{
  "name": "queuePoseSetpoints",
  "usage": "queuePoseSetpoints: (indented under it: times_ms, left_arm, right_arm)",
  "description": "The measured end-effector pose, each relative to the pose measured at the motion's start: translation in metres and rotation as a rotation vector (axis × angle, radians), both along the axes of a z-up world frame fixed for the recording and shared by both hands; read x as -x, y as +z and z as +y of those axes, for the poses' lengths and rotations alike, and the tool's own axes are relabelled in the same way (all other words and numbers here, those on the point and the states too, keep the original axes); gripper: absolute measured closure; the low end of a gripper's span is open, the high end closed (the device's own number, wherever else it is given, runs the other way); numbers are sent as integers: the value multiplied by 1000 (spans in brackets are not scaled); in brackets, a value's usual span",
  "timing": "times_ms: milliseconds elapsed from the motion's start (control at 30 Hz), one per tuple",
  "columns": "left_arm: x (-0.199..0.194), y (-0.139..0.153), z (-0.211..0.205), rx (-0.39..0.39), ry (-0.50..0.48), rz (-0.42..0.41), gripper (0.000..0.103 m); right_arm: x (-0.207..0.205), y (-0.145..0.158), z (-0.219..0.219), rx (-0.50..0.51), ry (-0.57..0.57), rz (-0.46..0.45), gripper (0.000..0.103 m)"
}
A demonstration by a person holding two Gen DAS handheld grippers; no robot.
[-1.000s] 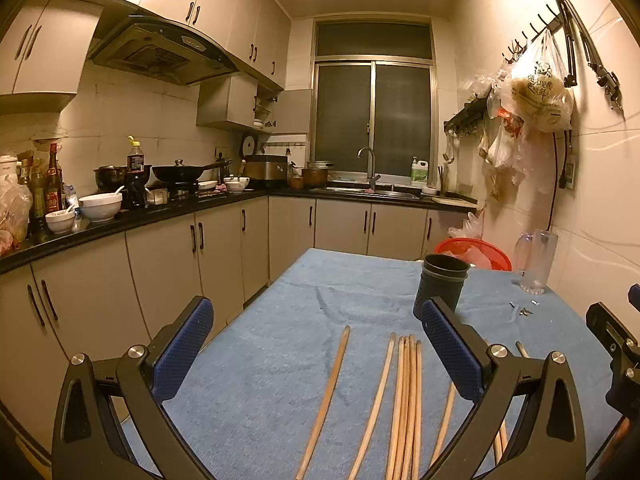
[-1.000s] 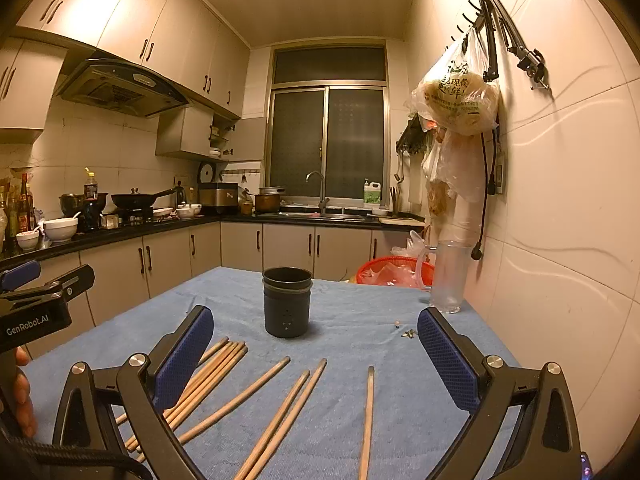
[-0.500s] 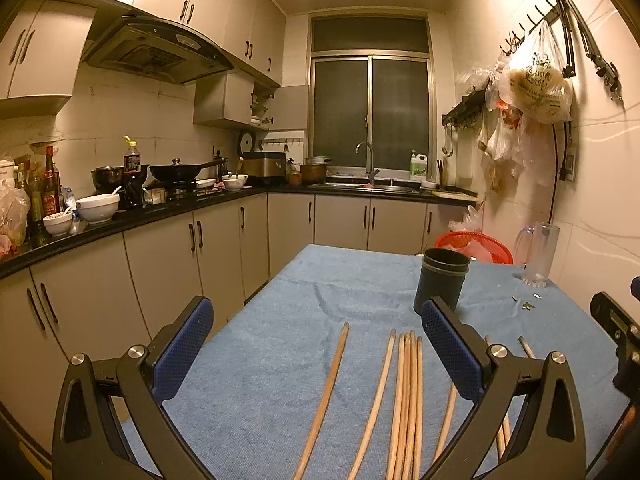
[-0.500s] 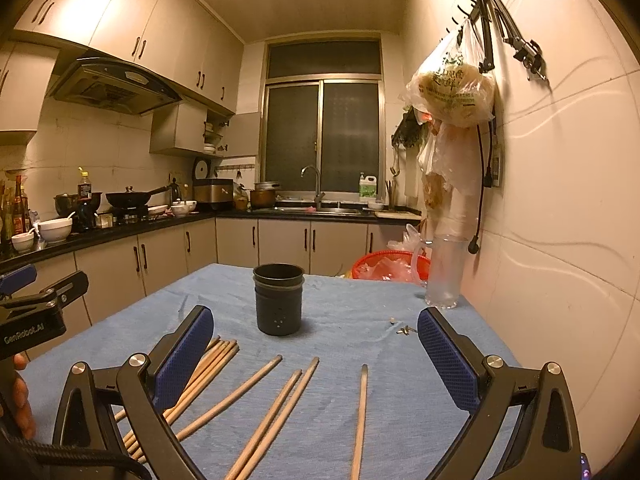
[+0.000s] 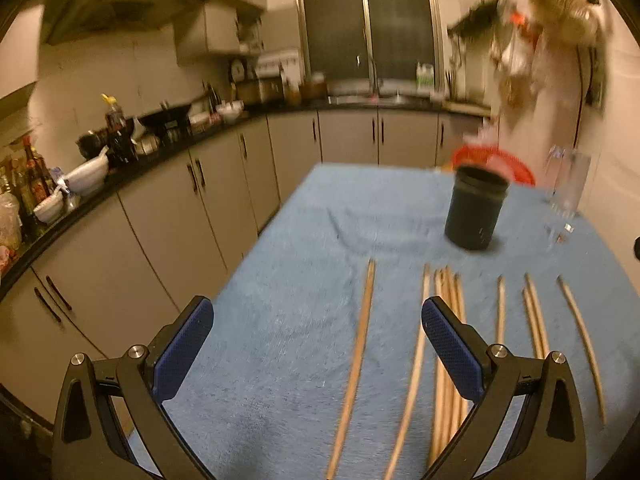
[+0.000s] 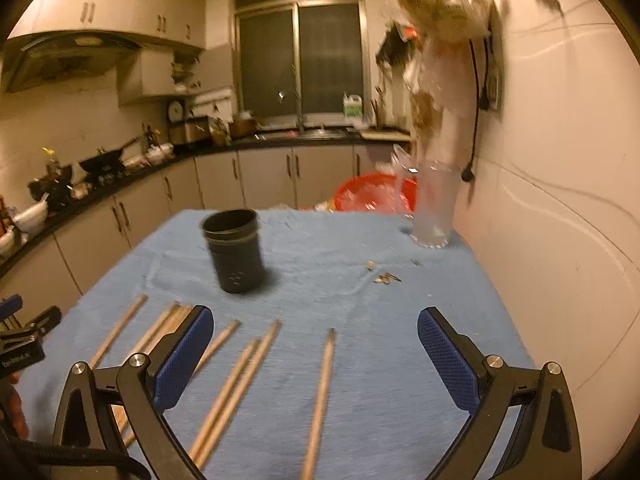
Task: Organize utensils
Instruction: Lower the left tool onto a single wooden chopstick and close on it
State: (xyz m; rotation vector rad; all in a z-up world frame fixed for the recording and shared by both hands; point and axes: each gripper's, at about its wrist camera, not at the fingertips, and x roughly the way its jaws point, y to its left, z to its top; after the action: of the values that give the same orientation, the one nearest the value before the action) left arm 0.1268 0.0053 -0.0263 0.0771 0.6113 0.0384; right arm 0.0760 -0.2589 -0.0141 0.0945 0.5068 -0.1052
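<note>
Several wooden chopsticks [image 5: 446,344] lie side by side on the blue cloth-covered table [image 5: 304,264]; they also show in the right wrist view [image 6: 320,396]. A dark cylindrical holder [image 5: 476,208] stands upright beyond them, also in the right wrist view [image 6: 236,250]. My left gripper [image 5: 316,344] is open and empty above the leftmost chopsticks. My right gripper [image 6: 312,356] is open and empty above the rightmost chopsticks. The left gripper's edge shows in the right wrist view [image 6: 24,340].
A clear glass jug [image 6: 434,204] stands at the table's far right by the wall. A red basket [image 6: 374,198] sits behind the table. Small bits [image 6: 384,276] lie on the cloth. Kitchen counters with bowls and bottles [image 5: 80,176] run along the left.
Both grippers have tilted down and moved forward over the table; the chopsticks and holder now sit higher and larger in both views. Both stay open.
</note>
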Motion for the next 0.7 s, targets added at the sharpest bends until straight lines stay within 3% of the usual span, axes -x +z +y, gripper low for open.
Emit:
queuePoseSetpoints:
  times_ms: [200,367,500,700]
  left_arm:
    - [-45,-13,3,74,-62,218,0]
    - [-64,-12,-5,84,-85,259,0]
    - [-84,-13,-13,108,-127,326,0]
    - [-111,-11,-18,115,-142,390,0]
  right_arm:
    - [-33,-10,-24,-29,50,161,0]
    - [-56,-17,-42,-88,58,255,2]
    - [-78,-24,-46,-178,107,351,18]
    - [-107,-41,-47,-274,131,475,19]
